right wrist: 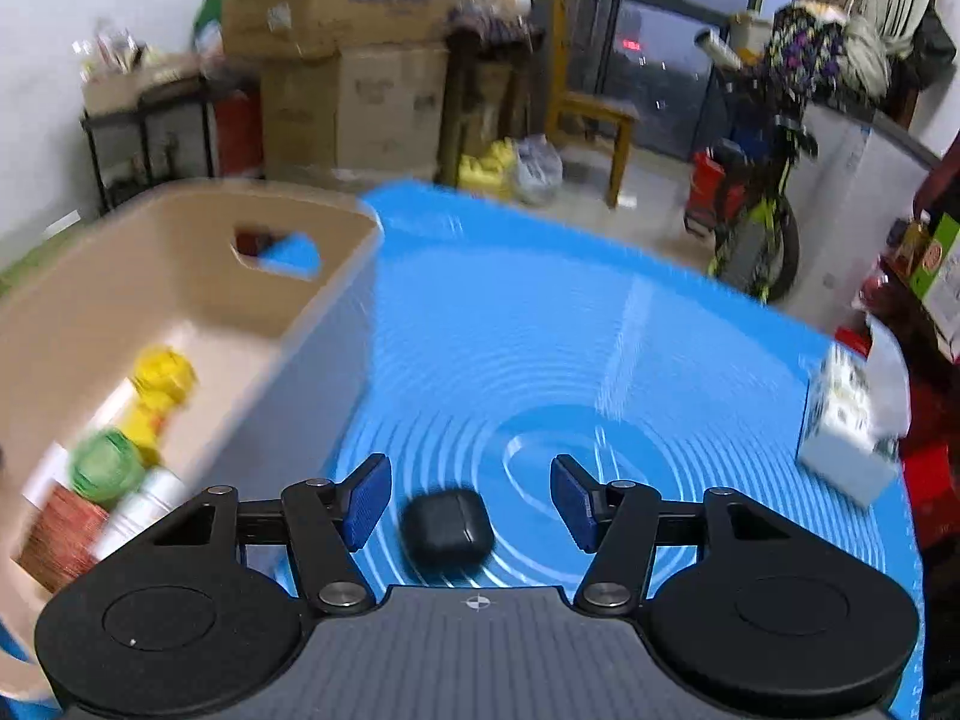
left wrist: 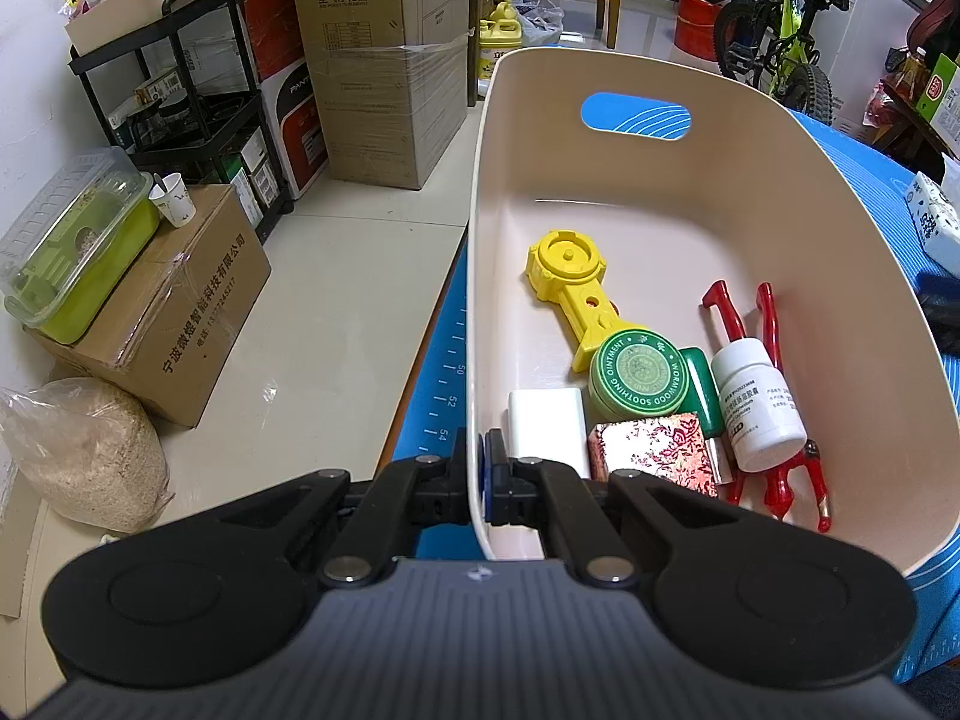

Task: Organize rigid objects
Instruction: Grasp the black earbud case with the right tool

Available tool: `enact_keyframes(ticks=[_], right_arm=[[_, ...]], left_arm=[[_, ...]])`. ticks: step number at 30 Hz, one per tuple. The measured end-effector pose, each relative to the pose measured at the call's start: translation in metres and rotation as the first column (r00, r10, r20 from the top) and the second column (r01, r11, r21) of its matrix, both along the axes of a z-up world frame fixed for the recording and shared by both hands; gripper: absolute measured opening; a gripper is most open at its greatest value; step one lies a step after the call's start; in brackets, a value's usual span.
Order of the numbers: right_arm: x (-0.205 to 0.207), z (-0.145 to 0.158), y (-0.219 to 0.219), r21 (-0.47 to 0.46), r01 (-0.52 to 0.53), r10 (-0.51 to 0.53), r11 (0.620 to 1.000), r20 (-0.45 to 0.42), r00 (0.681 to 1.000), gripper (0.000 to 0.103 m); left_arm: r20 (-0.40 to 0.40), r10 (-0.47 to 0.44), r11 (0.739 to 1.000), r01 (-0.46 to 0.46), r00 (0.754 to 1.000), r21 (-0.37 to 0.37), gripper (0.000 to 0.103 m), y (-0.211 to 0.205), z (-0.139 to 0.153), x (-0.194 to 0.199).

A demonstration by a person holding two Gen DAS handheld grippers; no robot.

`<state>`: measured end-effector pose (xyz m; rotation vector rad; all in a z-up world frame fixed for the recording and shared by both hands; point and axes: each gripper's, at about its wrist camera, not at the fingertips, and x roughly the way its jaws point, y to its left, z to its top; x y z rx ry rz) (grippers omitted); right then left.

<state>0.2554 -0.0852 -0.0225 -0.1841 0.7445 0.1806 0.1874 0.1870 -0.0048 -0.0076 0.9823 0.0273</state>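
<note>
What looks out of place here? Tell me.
One thing: a dark earbud-style case lies alone on the blue mat, outside the beige bin holding the other items. It sits between the open pads of the right hand-held gripper.

A cluttered home storeroom; stacked cardboard boxes (left wrist: 384, 60), a child's bicycle (left wrist: 780, 42), a wooden chair (right wrist: 591, 102).

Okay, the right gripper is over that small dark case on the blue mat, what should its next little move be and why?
Probably ease the right gripper down and close on the small dark rounded case. The case lies on the blue mat between the open fingers, untouched, while the left gripper clamps the beige plastic bin's wall.
</note>
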Motion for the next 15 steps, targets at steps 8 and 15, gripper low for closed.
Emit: enact_keyframes(ticks=[8,15], right_arm=[[0.016,-0.048,0.004,0.009,0.034,-0.033,0.999,-0.078,0.996,0.067],[0.031,-0.06,0.014,0.011,0.026,-0.024,1.0,-0.101,0.995,0.052]], left_arm=[[0.0,-0.001,1.0,0.001,1.0,0.002,0.005,0.0,0.0,-0.001],[0.0,0.0,1.0,0.0,1.0,0.002,0.005,0.0,0.0,-0.001]])
